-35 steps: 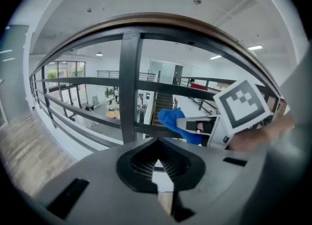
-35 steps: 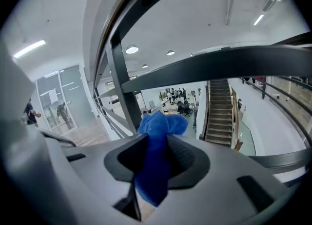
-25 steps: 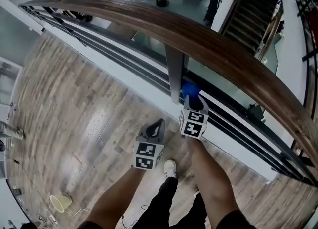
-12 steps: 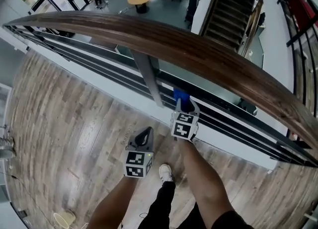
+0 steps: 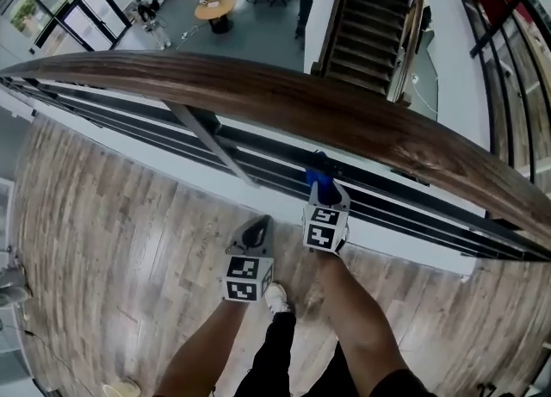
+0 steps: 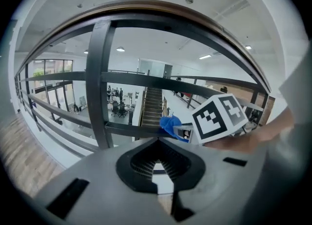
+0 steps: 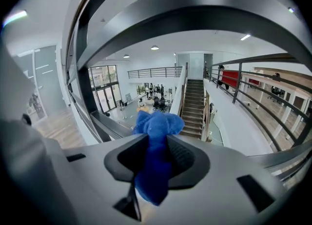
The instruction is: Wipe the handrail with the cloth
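1. The right gripper [image 7: 155,159] is clamped on the blue cloth [image 7: 157,126], with a wad poking out past the jaws. It's down by the dark lower rails [image 5: 258,165], not on the wooden handrail [image 5: 344,115].
2. The left gripper [image 6: 157,163] is closed on nothing, hanging just beside the right one.
3. I'd lift the cloth onto the wood, press the wad flat, then drag it along the curve.

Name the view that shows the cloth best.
Right gripper view: the cloth fills the centre, clamped in the right tool. Head view shows a small blue tuft; left gripper view, a distant scrap.
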The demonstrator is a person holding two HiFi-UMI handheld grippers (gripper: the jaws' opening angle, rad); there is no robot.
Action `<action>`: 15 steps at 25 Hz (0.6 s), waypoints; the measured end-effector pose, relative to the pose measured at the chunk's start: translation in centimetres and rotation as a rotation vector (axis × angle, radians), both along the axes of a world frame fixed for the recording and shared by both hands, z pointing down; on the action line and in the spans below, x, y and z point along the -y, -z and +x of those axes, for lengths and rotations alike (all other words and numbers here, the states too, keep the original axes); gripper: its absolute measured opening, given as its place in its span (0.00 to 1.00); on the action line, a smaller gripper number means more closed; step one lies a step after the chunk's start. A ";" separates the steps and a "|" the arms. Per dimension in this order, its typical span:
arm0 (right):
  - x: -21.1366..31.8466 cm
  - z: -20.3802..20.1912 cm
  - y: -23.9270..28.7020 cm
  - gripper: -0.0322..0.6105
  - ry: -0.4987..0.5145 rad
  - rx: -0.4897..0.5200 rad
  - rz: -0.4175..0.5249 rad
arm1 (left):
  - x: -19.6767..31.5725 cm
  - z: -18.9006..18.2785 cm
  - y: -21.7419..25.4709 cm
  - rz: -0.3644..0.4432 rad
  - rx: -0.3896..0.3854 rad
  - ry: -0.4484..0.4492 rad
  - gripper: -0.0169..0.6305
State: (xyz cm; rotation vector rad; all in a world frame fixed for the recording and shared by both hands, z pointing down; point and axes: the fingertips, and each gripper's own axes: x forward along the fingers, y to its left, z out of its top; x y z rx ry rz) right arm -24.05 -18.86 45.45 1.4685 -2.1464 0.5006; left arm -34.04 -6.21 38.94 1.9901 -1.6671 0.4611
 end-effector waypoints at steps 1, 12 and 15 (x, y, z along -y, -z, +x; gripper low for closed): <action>-0.1 1.3 -0.2 0.24 -0.010 -0.006 0.001 | 0.3 1.0 -0.1 -0.002 -0.003 -0.011 0.02; -1.8 16.9 -0.4 0.24 -0.119 -0.019 -0.011 | 0.7 14.7 -0.7 -0.023 0.045 -0.174 0.02; -2.4 22.2 -0.2 0.24 -0.155 -0.033 -0.026 | 0.5 19.2 -0.7 -0.042 0.039 -0.214 0.02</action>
